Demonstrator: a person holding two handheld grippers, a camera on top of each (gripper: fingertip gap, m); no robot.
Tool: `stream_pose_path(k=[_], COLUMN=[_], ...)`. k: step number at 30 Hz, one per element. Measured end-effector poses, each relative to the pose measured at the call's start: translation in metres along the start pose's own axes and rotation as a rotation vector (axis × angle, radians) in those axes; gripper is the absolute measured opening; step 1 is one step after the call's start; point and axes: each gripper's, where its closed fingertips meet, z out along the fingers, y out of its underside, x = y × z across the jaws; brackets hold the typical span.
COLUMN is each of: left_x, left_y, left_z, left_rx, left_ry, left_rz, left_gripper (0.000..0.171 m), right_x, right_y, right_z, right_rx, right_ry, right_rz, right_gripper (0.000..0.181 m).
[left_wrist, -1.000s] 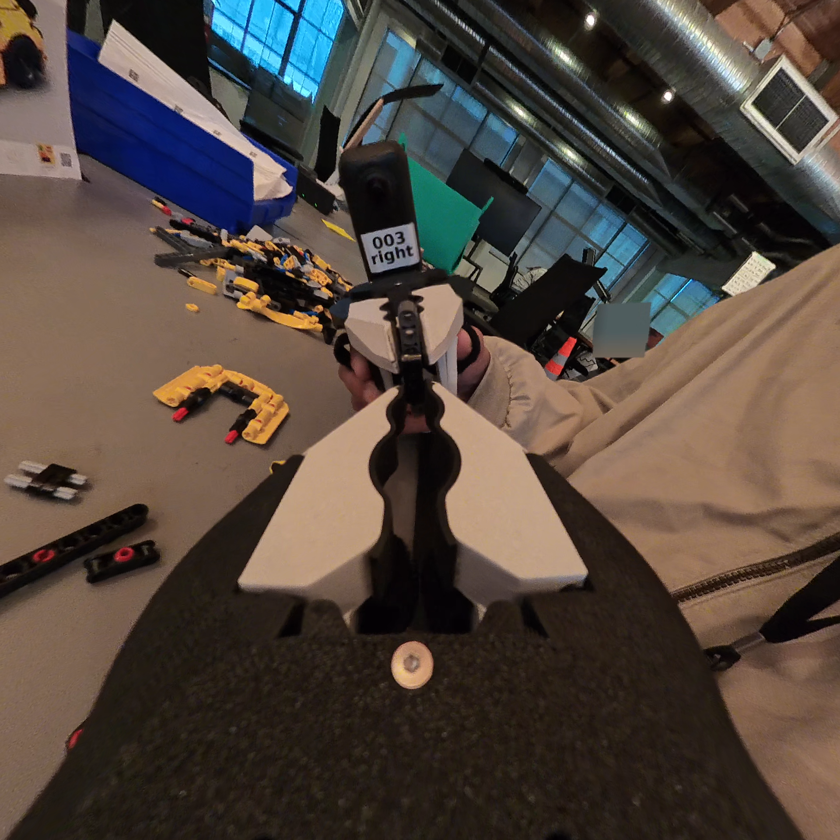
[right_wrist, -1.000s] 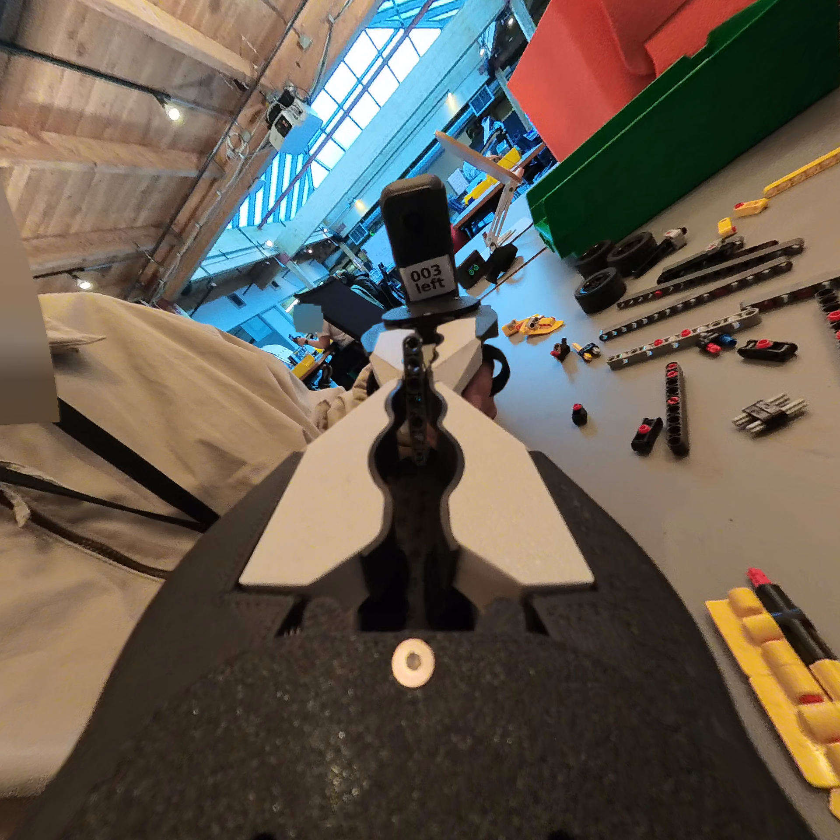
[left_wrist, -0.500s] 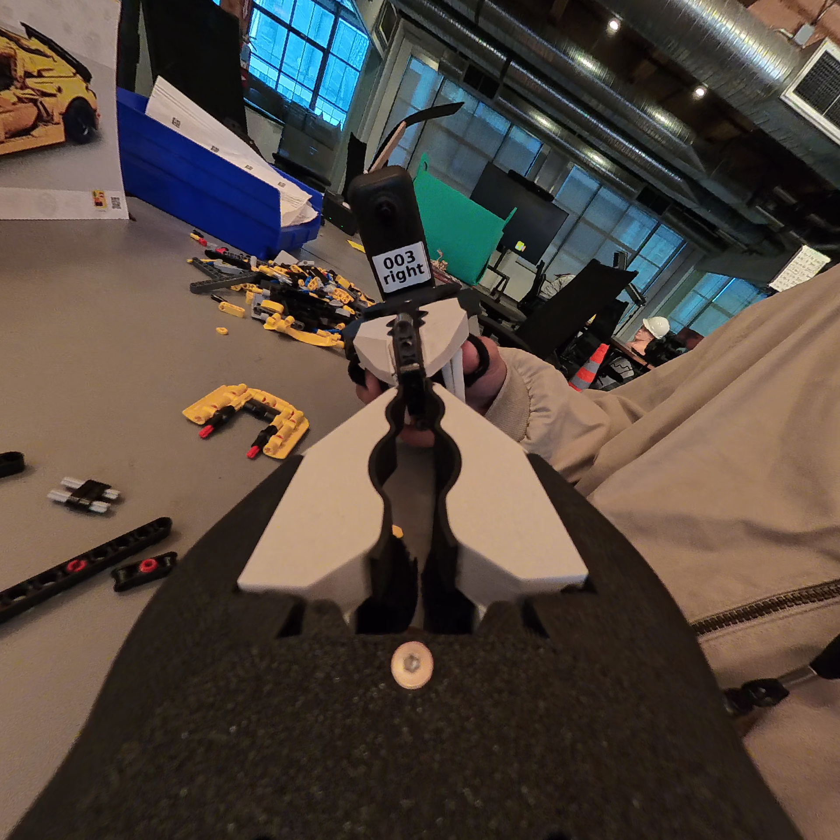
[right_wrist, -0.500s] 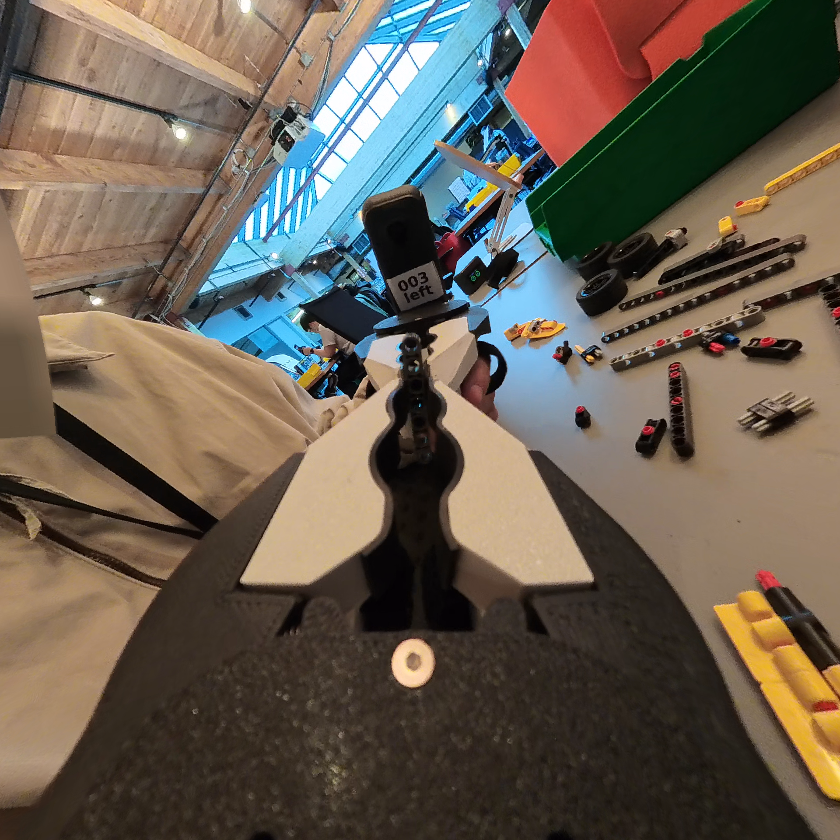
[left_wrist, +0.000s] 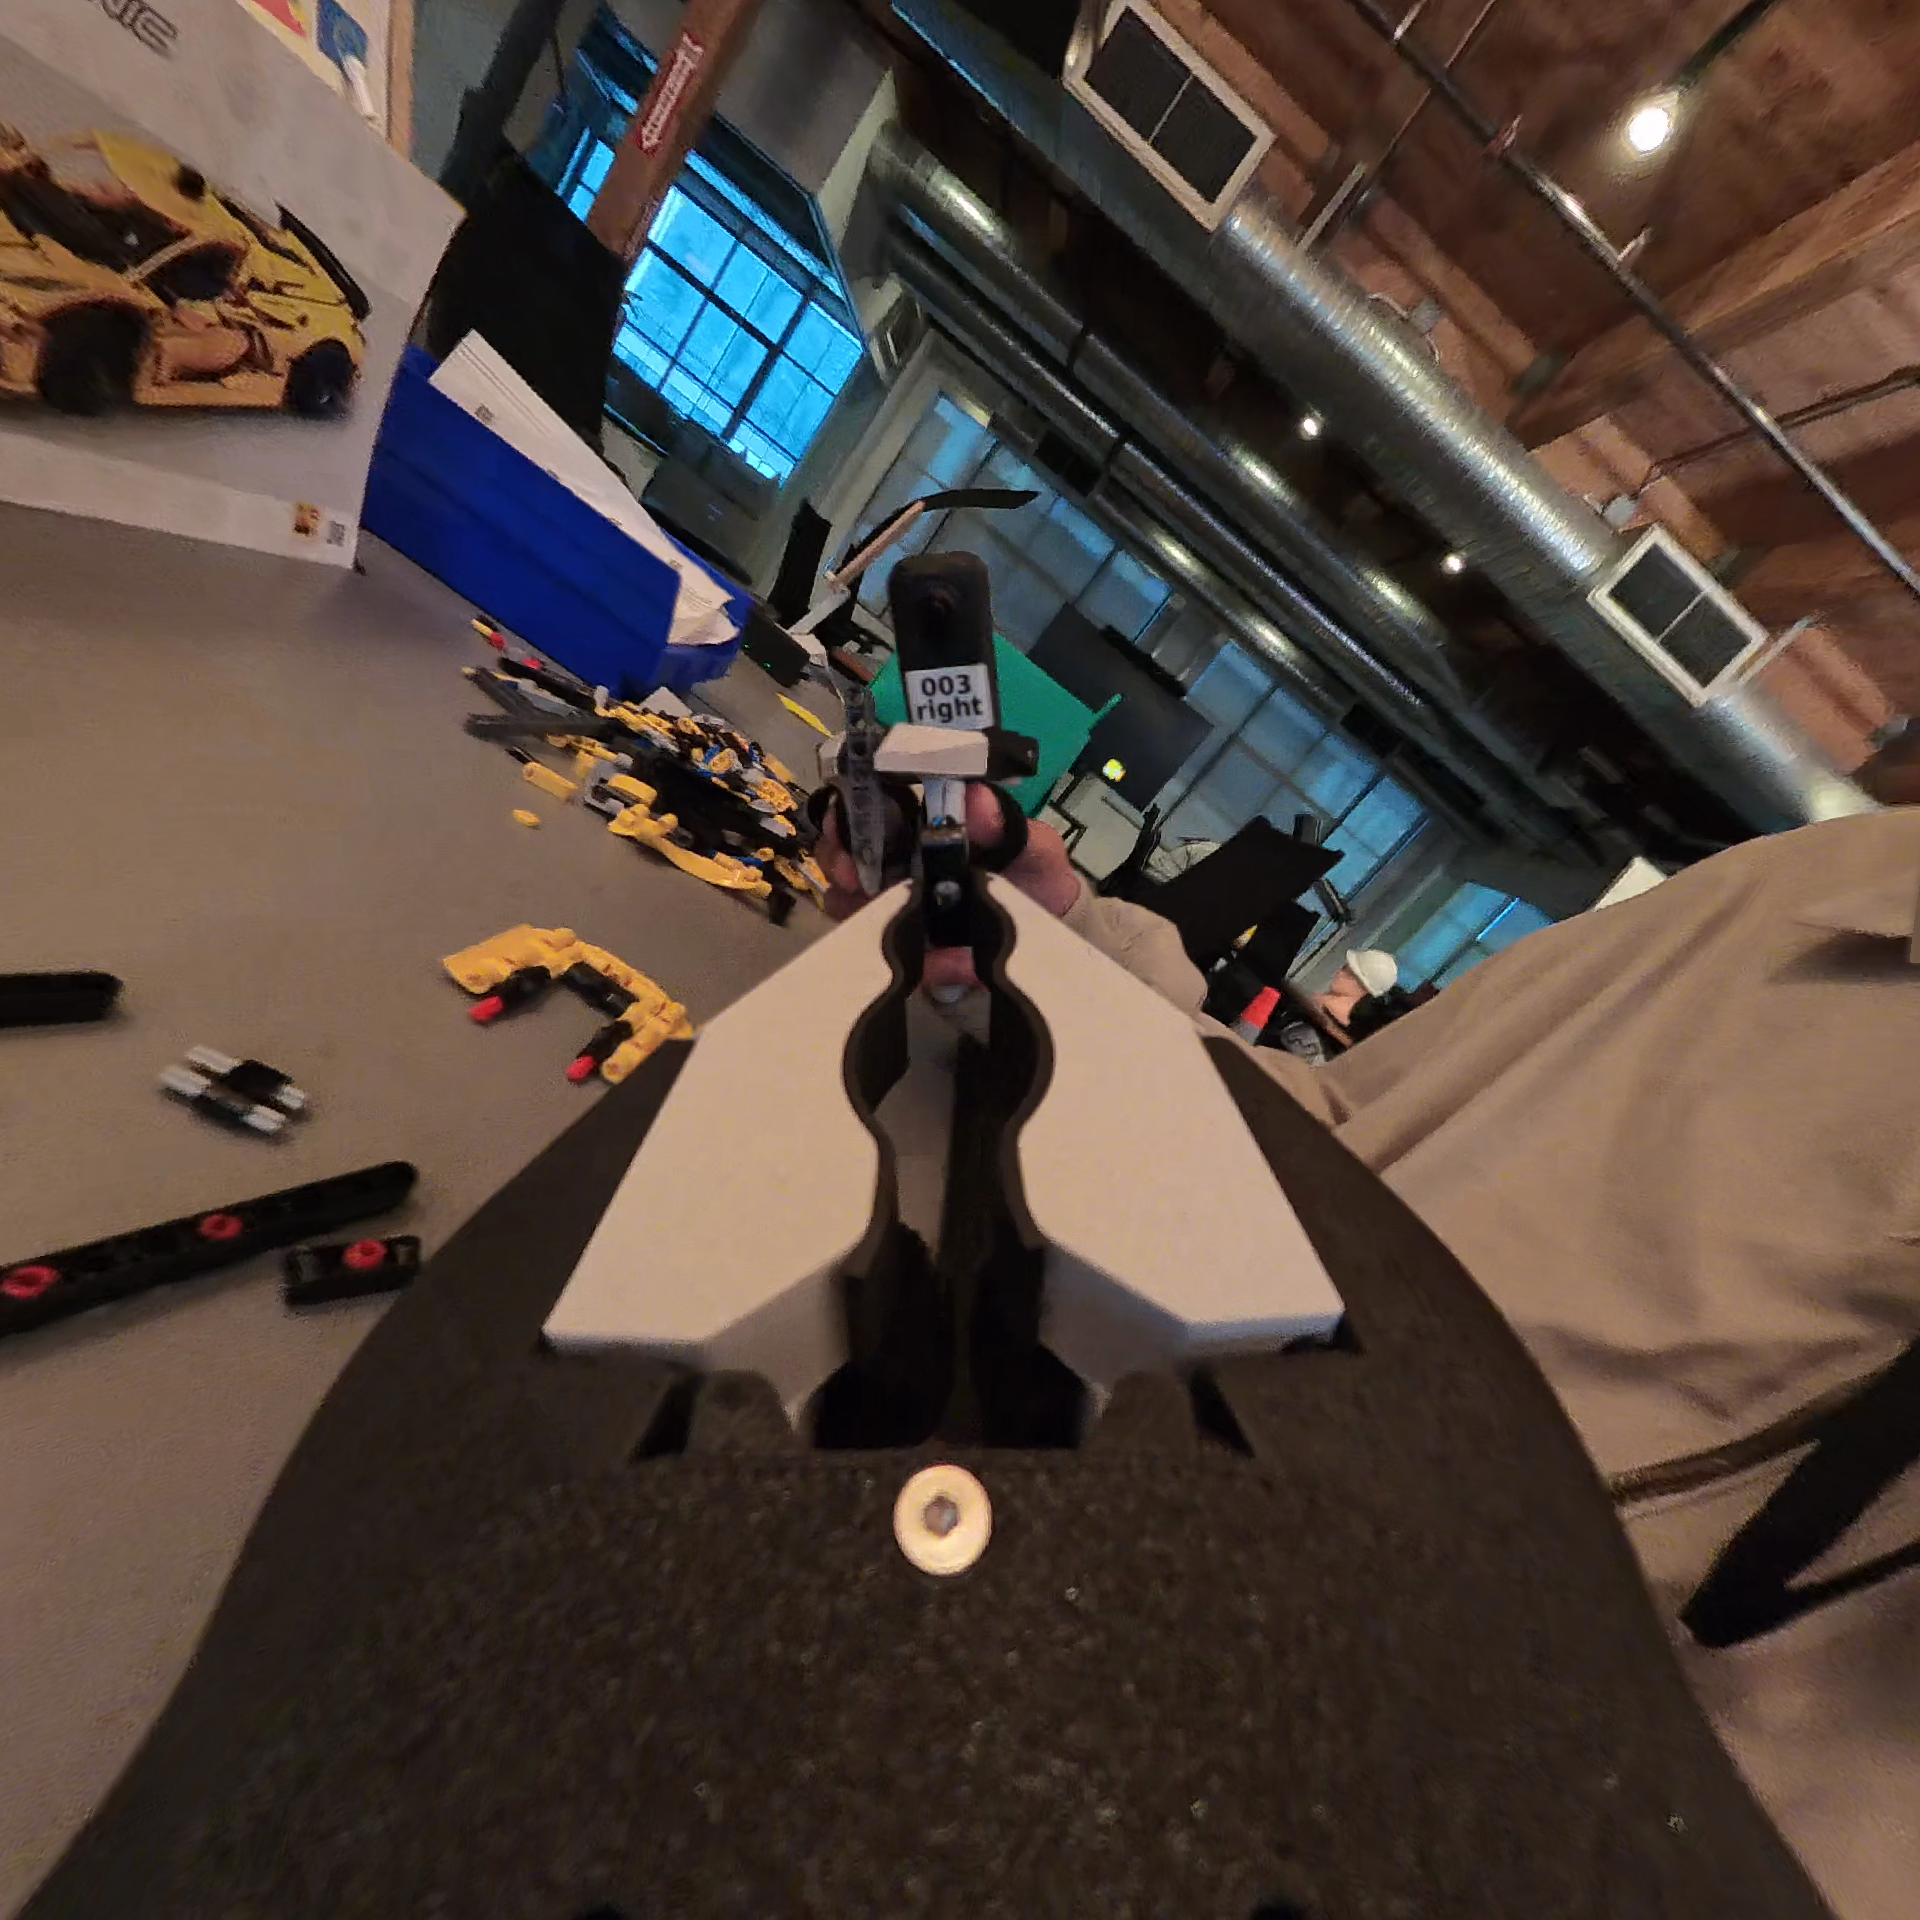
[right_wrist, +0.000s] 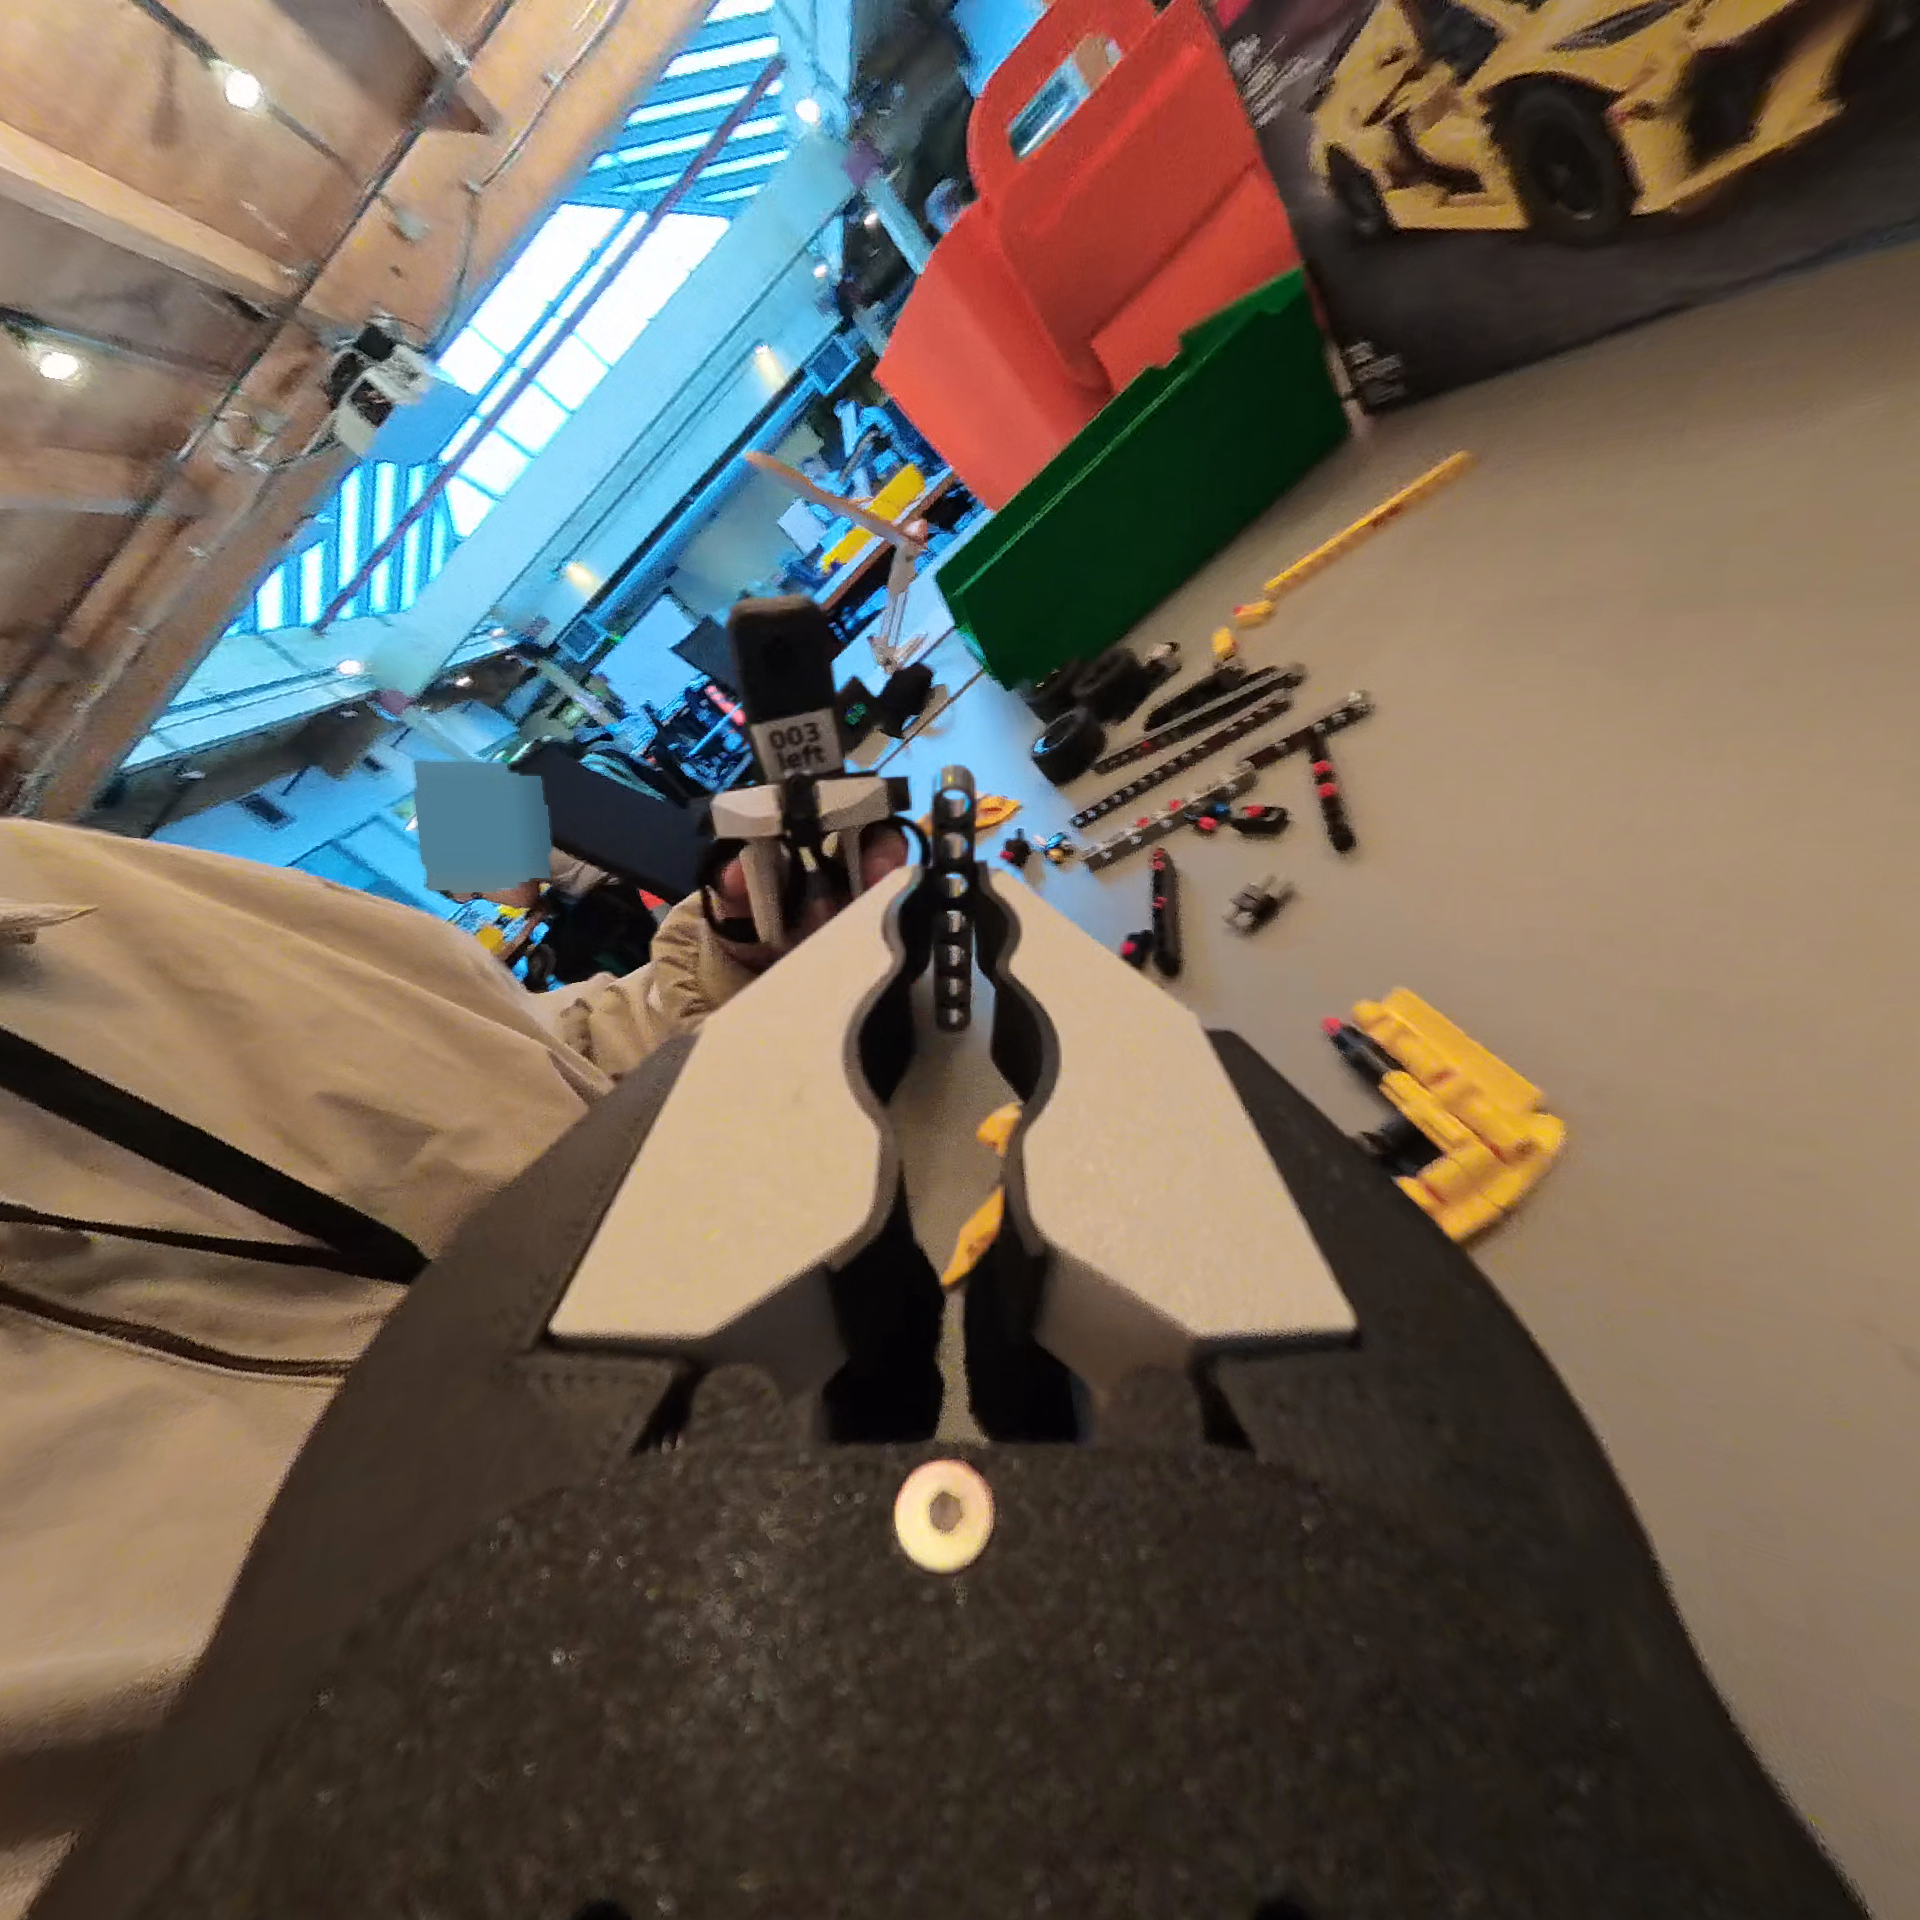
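I count two handheld grey-fingered grippers: left gripper (left_wrist: 943, 914), right gripper (right_wrist: 948, 914). One dark grey holed plastic beam (right_wrist: 953, 902) in the right one. One blue plastic bin (left_wrist: 520, 540) far left, one green plastic bin (right_wrist: 1153, 499) far right. Two yellow brick assemblies, one per view (left_wrist: 571, 997) (right_wrist: 1455, 1112). Two black toy tyres (right_wrist: 1070, 743) by the green bin, count approximate. Loose beams too blurred to count.

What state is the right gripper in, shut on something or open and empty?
Shut on the grey holed beam: the right gripper has its fingertips pressed against both its sides.
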Motion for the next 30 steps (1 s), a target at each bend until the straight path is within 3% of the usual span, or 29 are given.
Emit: stream_pose_path(k=[2, 4, 6, 9, 11, 12, 15, 16, 18, 20, 22, 23, 25, 27, 28, 30], left_x=[-0.003, 0.001, 0.004, 0.008, 0.006, 0.005, 0.000, -0.003, -0.006, -0.008, -0.006, -0.003, 0.003, 0.002, 0.002, 0.004], left_y=[0.001, 0.002, 0.004, 0.005, 0.004, 0.004, 0.004, 0.006, 0.007, 0.008, 0.008, 0.006, 0.001, 0.002, 0.004, 0.010], left_z=[0.001, 0.004, 0.006, 0.006, 0.005, 0.005, 0.006, 0.006, 0.007, 0.008, 0.008, 0.007, 0.005, 0.004, 0.005, 0.007], left_rx=[-0.005, -0.011, -0.026, -0.027, -0.025, -0.024, -0.027, -0.035, -0.044, -0.047, -0.040, -0.028, 0.002, -0.006, -0.019, -0.050], left_ry=[-0.004, 0.021, 0.023, 0.038, 0.032, 0.032, 0.007, -0.004, -0.003, 0.001, 0.028, 0.075, 0.175, 0.203, 0.203, 0.206], left_rz=[-0.017, -0.019, 0.002, 0.017, 0.004, -0.003, -0.011, -0.019, -0.051, -0.077, -0.121, -0.178, -0.317, -0.383, -0.389, -0.383], left_gripper=[0.007, 0.007, 0.007, 0.007, 0.007, 0.007, 0.007, 0.007, 0.007, 0.007, 0.007, 0.007, 0.007, 0.007, 0.007, 0.007], right_x=[-0.009, -0.040, -0.058, -0.055, -0.020, 0.015, 0.115, 0.124, 0.129, 0.136, 0.134, 0.125, 0.086, 0.024, -0.005, -0.038], right_y=[-0.012, -0.025, -0.032, -0.023, -0.021, -0.021, -0.028, -0.032, -0.040, -0.040, -0.036, -0.036, -0.022, 0.006, 0.019, 0.036], right_z=[-0.014, -0.029, -0.039, -0.030, -0.029, -0.040, -0.142, -0.172, -0.207, -0.227, -0.209, -0.181, -0.092, -0.009, 0.020, 0.055], right_rx=[0.052, 0.123, 0.179, 0.116, 0.069, 0.034, -0.135, -0.172, -0.218, -0.321, -0.367, -0.337, -0.305, -0.284, -0.264, -0.255], right_ry=[-0.087, -0.363, -0.534, -0.474, -0.184, 0.079, 0.986, 1.162, 1.352, 1.474, 1.424, 1.325, 0.938, 0.528, 0.377, 0.242], right_rz=[0.033, 0.165, 0.209, 0.179, 0.086, 0.003, -0.258, -0.302, -0.386, -0.486, -0.568, -0.621, -0.726, -0.772, -0.776, -0.809], right_gripper=[0.006, 0.006, 0.006, 0.006, 0.006, 0.006, 0.007, 0.007, 0.010, 0.038, 0.043, 0.047, 0.055, 0.072, 0.067, 0.065])
